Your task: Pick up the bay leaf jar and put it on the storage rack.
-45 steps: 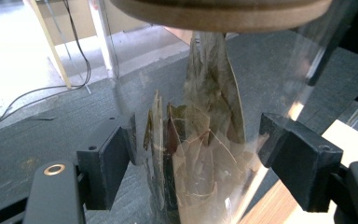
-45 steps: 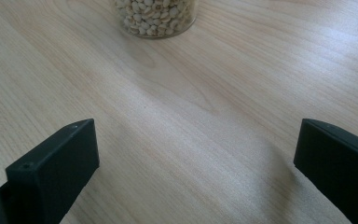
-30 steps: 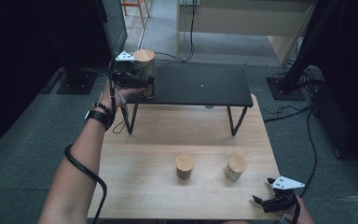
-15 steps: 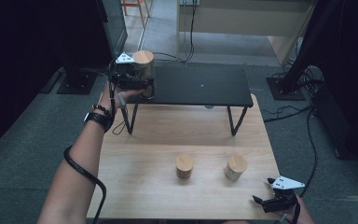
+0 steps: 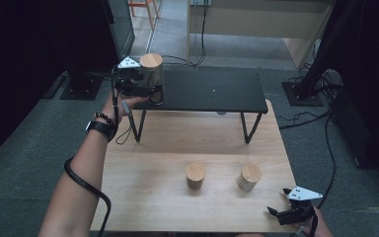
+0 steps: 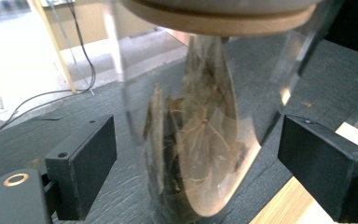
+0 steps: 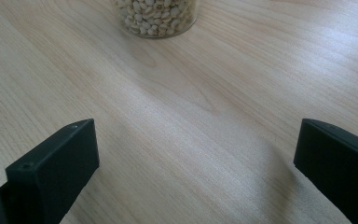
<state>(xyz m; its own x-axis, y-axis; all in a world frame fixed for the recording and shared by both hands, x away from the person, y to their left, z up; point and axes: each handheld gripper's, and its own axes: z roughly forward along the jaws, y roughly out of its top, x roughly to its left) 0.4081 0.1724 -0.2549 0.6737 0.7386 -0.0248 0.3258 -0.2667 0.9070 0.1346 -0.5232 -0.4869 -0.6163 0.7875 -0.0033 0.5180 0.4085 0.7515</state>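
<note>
Dark shelf carries the jar at its left end; left gripper fingers stand wide around it, likely just releasing; next, withdraw clear; right gripper rests wide-open.

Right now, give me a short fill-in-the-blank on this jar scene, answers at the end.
1. The left gripper has a jar between its jaws on the ____ shelf.
2. ____ other jars stand on the wooden table.
3. The right gripper is ____.

Answers: black; two; open
</note>
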